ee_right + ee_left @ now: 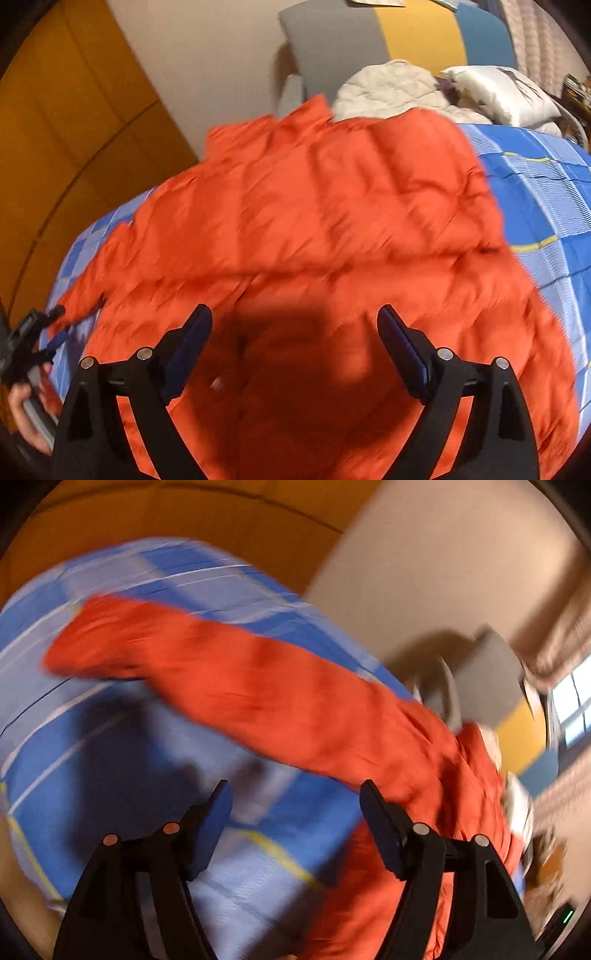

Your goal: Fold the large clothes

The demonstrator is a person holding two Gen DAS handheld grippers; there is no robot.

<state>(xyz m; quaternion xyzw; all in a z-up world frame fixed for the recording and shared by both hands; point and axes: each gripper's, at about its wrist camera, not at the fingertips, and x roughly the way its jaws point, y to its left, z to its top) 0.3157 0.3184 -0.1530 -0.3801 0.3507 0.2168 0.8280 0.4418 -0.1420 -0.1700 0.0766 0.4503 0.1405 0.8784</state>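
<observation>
An orange puffer jacket (314,221) lies spread on a blue checked bedsheet (546,192). In the left wrist view one sleeve of the jacket (229,675) stretches across the sheet (110,757) to the upper left. My left gripper (295,794) is open and empty, held above the sheet beside the jacket's body. My right gripper (295,317) is open and empty, just above the jacket's middle. The left gripper also shows in the right wrist view (40,332) at the far left near the sleeve end. Both views are blurred.
A pale quilted garment (391,92) and a white pillow (506,92) lie at the far end of the bed. A grey, yellow and blue headboard (388,33) stands behind them. An orange padded wall (66,129) runs along the left.
</observation>
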